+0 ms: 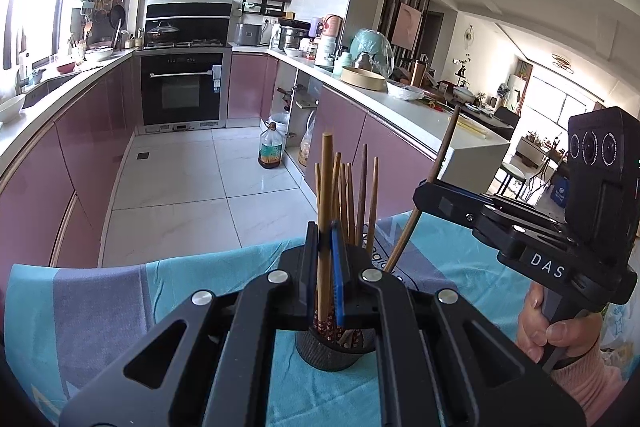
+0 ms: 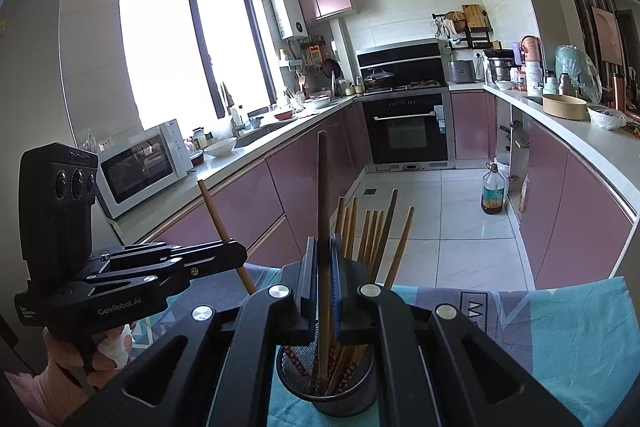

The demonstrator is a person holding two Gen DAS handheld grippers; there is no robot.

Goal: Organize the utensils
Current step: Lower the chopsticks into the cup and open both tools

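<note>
Left gripper (image 1: 325,247) is ours at 9 o'clock of the holder, jaws clamped on a light wooden chopstick (image 1: 326,179), upright, its lower end inside the rim. At centre we see the black mesh holder (image 2: 326,383) on the teal cloth (image 2: 560,339), a bundle of chopsticks (image 2: 372,235) standing in it, fanned toward 1 o'clock. Right gripper (image 2: 324,267) at 3 o'clock, jaws clamped on a dark chopstick (image 2: 322,179), near vertical, tip in the holder.
</note>
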